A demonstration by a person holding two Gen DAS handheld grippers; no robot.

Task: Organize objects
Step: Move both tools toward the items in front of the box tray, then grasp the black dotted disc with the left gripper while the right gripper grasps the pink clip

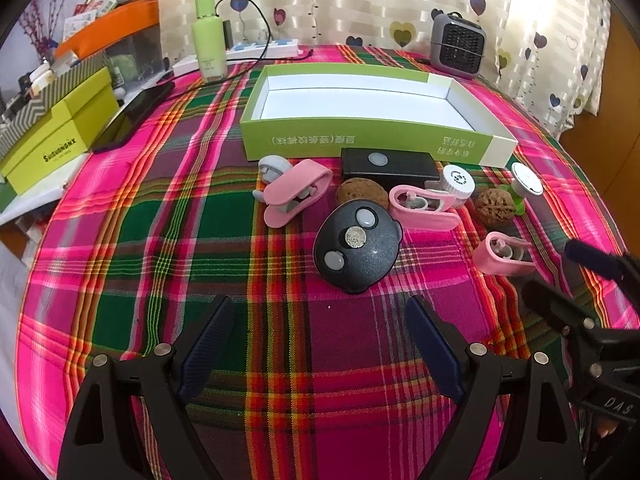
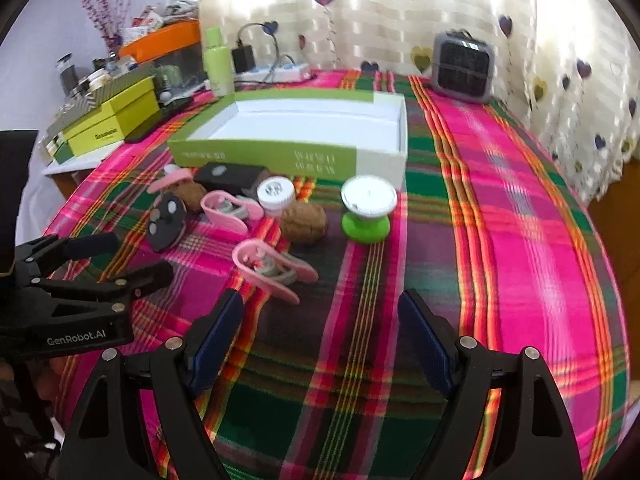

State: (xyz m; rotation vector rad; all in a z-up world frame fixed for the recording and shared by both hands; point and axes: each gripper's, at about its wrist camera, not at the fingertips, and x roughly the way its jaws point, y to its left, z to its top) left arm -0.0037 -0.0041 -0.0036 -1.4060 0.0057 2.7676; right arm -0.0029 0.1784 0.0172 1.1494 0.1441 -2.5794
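An open green-and-white box (image 1: 360, 140) (image 2: 260, 156) lies empty on the plaid cloth. In front of it are scattered three pink clips (image 1: 296, 192) (image 2: 272, 270), two walnuts (image 1: 494, 206) (image 2: 304, 222), a black round device (image 1: 358, 246) (image 2: 166, 220) with a coin on it, a flat black case (image 1: 390, 166), a white-capped jar (image 1: 458, 180) (image 2: 276, 194) and a green-and-white knob (image 1: 526, 184) (image 2: 368, 210). My left gripper (image 1: 320, 308) (image 2: 140, 256) hangs open just short of the black device. My right gripper (image 2: 320, 300) (image 1: 554, 270) is open beside the nearest pink clip. Neither holds anything.
At the back stand a green bottle (image 1: 208, 40), a power strip (image 1: 264, 48) with cables and a grey heater (image 1: 458, 46). A dark phone (image 1: 132, 116) and stacked yellow-green boxes (image 1: 60, 136) sit at the left. The table edge drops off on the right.
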